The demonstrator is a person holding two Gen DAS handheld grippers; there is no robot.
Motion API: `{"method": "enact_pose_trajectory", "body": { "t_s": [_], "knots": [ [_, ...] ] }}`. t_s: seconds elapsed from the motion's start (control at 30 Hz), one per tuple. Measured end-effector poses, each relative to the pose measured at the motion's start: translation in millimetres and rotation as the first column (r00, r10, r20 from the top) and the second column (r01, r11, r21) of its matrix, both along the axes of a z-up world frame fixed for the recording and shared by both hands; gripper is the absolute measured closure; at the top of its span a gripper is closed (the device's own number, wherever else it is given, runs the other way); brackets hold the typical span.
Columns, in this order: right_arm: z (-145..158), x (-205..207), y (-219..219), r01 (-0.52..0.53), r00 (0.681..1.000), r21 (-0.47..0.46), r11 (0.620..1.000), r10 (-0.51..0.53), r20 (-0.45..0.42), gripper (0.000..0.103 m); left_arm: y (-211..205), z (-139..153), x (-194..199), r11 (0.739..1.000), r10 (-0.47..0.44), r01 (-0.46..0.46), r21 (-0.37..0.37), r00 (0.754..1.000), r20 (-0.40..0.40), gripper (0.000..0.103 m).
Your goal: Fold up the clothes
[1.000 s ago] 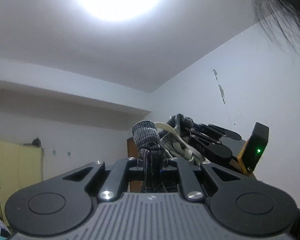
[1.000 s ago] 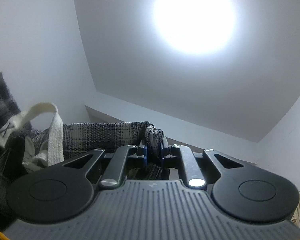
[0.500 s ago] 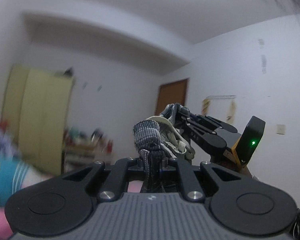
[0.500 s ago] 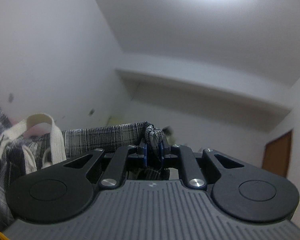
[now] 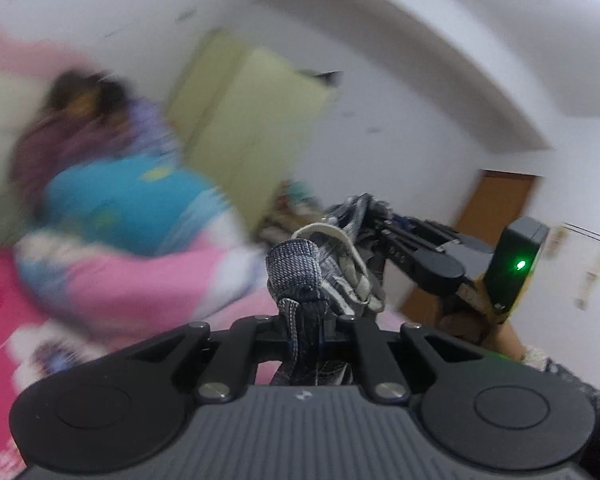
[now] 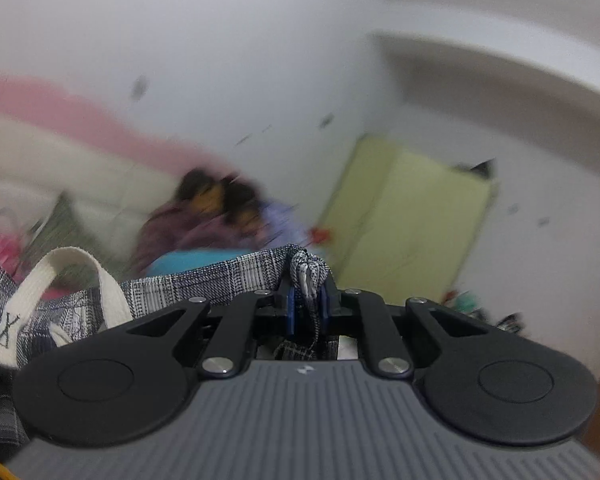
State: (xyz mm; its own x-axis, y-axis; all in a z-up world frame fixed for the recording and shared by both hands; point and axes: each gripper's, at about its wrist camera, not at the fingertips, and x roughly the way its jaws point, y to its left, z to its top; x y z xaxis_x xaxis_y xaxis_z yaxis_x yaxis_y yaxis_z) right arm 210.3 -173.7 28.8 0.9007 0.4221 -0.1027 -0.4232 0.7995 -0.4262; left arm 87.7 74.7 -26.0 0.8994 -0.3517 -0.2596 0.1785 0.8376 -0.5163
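Note:
A dark blue and white plaid garment (image 5: 294,270) is pinched in my left gripper (image 5: 302,322), which is shut on a bunched fold of it. My right gripper (image 6: 308,306) is shut on another fold of the same garment (image 6: 204,290), whose edge stretches off to the left. A cream hanging loop (image 6: 66,280) on the garment shows at the left of the right wrist view. In the left wrist view the right gripper (image 5: 364,216) appears ahead and to the right, with plaid cloth and the cream loop (image 5: 326,234) hanging between the two.
A bed with pink bedding (image 5: 148,284) and a blurred pile of blue, purple and pink things (image 5: 132,196) lies below and left. A pale yellow wardrobe (image 5: 252,120) stands against the white wall, a brown door (image 5: 496,204) to the right.
Both grippers have swung down from facing the ceiling lamp to facing the bed and wardrobe. Each keeps its hold on the plaid garment.

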Motion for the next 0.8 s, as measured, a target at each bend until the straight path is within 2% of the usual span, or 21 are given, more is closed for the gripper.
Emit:
{"method": "enact_pose_trajectory", "body": {
  "t_s": [0.1, 0.17, 0.27, 0.4, 0.43, 0.5, 0.6, 0.63, 0.7, 0.73, 0.77, 0.8],
  "knots": [
    [-44, 24, 78, -0.054, 0.992, -0.035, 0.998, 0.05, -0.113, 0.093, 61, -53, 8, 0.996, 0.084, -0.083, 0.019, 0.99, -0.115, 0.093],
    [-77, 43, 131, -0.093, 0.979, -0.061, 0.994, 0.08, -0.188, 0.093, 88, -88, 25, 0.99, 0.139, -0.132, 0.05, 0.971, -0.194, 0.093],
    [-143, 84, 210, -0.155, 0.95, -0.128, 0.98, 0.112, -0.291, 0.093, 129, -151, 37, 0.978, 0.198, -0.17, 0.118, 0.934, -0.298, 0.093],
    [-217, 107, 278, -0.23, 0.908, -0.201, 0.952, 0.136, -0.397, 0.093, 164, -227, 57, 0.962, 0.254, -0.186, 0.2, 0.875, -0.412, 0.093],
    [-234, 113, 293, -0.249, 0.897, -0.215, 0.944, 0.141, -0.42, 0.094, 168, -237, 60, 0.958, 0.267, -0.187, 0.22, 0.861, -0.432, 0.093],
    [-266, 117, 310, -0.287, 0.874, -0.239, 0.928, 0.151, -0.463, 0.093, 175, -256, 63, 0.948, 0.292, -0.187, 0.258, 0.833, -0.469, 0.093],
    [-298, 119, 317, -0.326, 0.833, -0.241, 0.914, 0.157, -0.531, 0.093, 186, -285, 68, 0.937, 0.319, -0.175, 0.303, 0.783, -0.535, 0.089],
    [-312, 123, 324, -0.341, 0.807, -0.235, 0.91, 0.155, -0.569, 0.093, 190, -297, 77, 0.938, 0.316, -0.157, 0.31, 0.758, -0.57, 0.086],
    [-340, 131, 338, -0.367, 0.748, -0.217, 0.905, 0.148, -0.647, 0.09, 197, -317, 88, 0.938, 0.314, -0.13, 0.321, 0.711, -0.63, 0.073],
    [-354, 135, 342, -0.37, 0.715, -0.209, 0.905, 0.134, -0.686, 0.086, 200, -324, 89, 0.938, 0.316, -0.124, 0.323, 0.69, -0.651, 0.07],
    [-363, 136, 344, -0.363, 0.696, -0.211, 0.908, 0.113, -0.709, 0.079, 201, -324, 87, 0.939, 0.314, -0.122, 0.321, 0.689, -0.653, 0.065],
    [-369, 136, 344, -0.353, 0.689, -0.21, 0.912, 0.101, -0.718, 0.075, 201, -324, 85, 0.94, 0.311, -0.121, 0.319, 0.691, -0.653, 0.058]
  ]
}}
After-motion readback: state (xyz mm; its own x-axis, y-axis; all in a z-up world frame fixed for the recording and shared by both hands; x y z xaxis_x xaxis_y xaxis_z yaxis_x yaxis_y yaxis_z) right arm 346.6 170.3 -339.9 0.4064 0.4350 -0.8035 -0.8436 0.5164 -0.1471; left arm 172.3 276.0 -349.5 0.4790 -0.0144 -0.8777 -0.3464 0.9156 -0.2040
